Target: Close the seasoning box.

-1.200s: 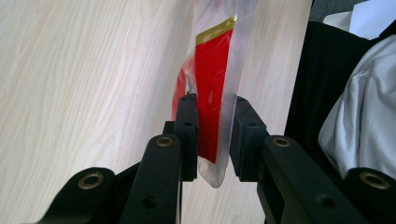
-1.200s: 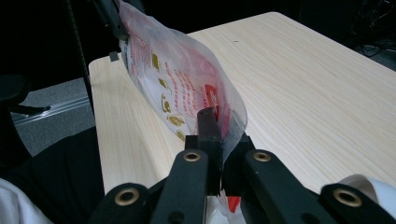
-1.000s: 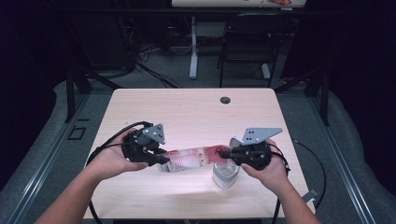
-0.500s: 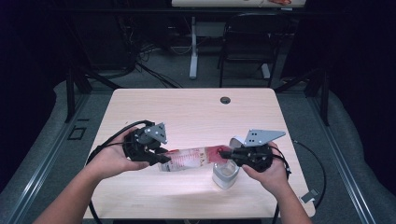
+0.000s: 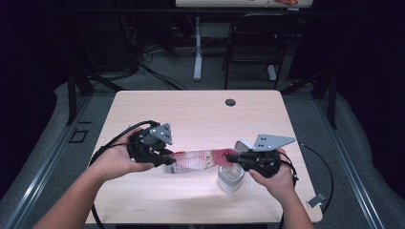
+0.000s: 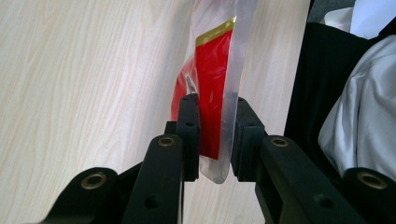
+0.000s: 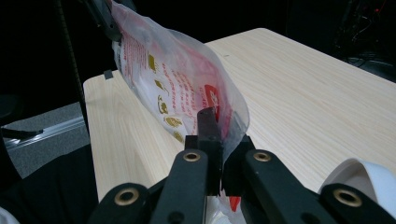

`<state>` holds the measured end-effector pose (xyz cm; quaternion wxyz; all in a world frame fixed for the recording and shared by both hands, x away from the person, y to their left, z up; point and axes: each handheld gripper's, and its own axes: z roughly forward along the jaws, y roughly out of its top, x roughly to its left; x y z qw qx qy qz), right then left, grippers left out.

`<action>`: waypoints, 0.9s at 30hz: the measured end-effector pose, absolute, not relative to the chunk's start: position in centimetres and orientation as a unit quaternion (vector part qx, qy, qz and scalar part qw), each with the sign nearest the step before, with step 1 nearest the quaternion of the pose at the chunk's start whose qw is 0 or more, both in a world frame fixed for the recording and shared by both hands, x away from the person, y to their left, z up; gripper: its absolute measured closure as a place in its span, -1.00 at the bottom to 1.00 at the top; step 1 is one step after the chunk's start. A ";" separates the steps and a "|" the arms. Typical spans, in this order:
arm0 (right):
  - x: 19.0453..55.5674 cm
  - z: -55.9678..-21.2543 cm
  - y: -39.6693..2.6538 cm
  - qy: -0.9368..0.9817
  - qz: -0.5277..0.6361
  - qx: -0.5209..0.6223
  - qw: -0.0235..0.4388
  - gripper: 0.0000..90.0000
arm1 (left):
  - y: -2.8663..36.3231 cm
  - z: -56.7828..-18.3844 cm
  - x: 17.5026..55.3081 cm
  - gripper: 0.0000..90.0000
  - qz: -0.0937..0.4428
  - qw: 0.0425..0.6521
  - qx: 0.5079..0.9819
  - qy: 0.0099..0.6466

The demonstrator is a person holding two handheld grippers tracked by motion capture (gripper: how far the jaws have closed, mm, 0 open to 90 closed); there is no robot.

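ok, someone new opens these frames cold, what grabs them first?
The red-and-clear plastic bag, stretched above the near part of the table between the left gripper and the right gripper, each clamped on one end. Next, the clear cup standing on the table right under the right gripper's end of the bag. A white tape roll sits just behind that gripper.

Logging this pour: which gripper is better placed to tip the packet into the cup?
Probably left: the left gripper holds the packet's far end and can lift it, while the right gripper already holds the other end over the cup.
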<state>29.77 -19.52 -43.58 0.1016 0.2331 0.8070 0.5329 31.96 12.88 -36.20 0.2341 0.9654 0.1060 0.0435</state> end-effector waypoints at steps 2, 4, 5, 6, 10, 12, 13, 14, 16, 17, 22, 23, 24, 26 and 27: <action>29.8 -43.6 -19.6 0.807 0.533 0.234 0.101 0.99 | 12.9 -36.2 32.0 0.71 0.045 0.234 0.965 0.106; 29.7 -43.6 -19.6 0.806 0.534 0.235 0.102 0.99 | 12.9 -36.2 32.0 0.71 0.044 0.234 0.965 0.106; 29.7 -43.7 -19.5 0.805 0.535 0.236 0.102 0.99 | 12.9 -36.2 32.0 0.71 0.045 0.234 0.965 0.106; 29.7 -43.7 -19.5 0.805 0.535 0.237 0.103 0.99 | 12.9 -36.2 31.9 0.71 0.044 0.235 0.965 0.106; 29.6 -43.7 -19.5 0.804 0.536 0.237 0.103 0.99 | 12.9 -36.2 32.0 0.71 0.045 0.235 0.965 0.106; 29.6 -43.7 -19.6 0.804 0.536 0.236 0.102 0.99 | 12.9 -36.2 32.0 0.71 0.044 0.234 0.965 0.105; 29.6 -43.7 -19.6 0.803 0.537 0.237 0.103 0.99 | 12.9 -36.1 32.1 0.71 0.044 0.234 0.966 0.105; 29.7 -43.7 -19.6 0.803 0.537 0.237 0.103 0.99 | 12.8 -36.1 32.1 0.71 0.045 0.233 0.966 0.105; 29.7 -43.8 -19.6 0.802 0.538 0.238 0.103 0.99 | 12.8 -36.1 32.1 0.71 0.045 0.232 0.966 0.105; 29.6 -43.8 -19.6 0.802 0.538 0.238 0.103 0.99 | 12.7 -36.1 32.1 0.71 0.045 0.232 0.966 0.106; 29.6 -43.9 -19.7 0.801 0.540 0.240 0.100 0.99 | 12.6 -36.0 32.1 0.71 0.046 0.230 0.966 0.105; 29.6 -43.9 -19.8 0.800 0.541 0.240 0.099 0.99 | 12.6 -35.9 32.1 0.71 0.046 0.230 0.966 0.105; 29.7 -43.9 -19.8 0.800 0.541 0.240 0.099 0.99 | 12.6 -35.9 32.1 0.71 0.047 0.229 0.967 0.104; 29.7 -43.9 -19.8 0.799 0.541 0.242 0.098 0.99 | 12.5 -35.8 32.1 0.71 0.048 0.227 0.967 0.104; 29.7 -44.0 -19.8 0.798 0.543 0.242 0.096 0.99 | 12.4 -35.7 32.1 0.72 0.048 0.225 0.968 0.102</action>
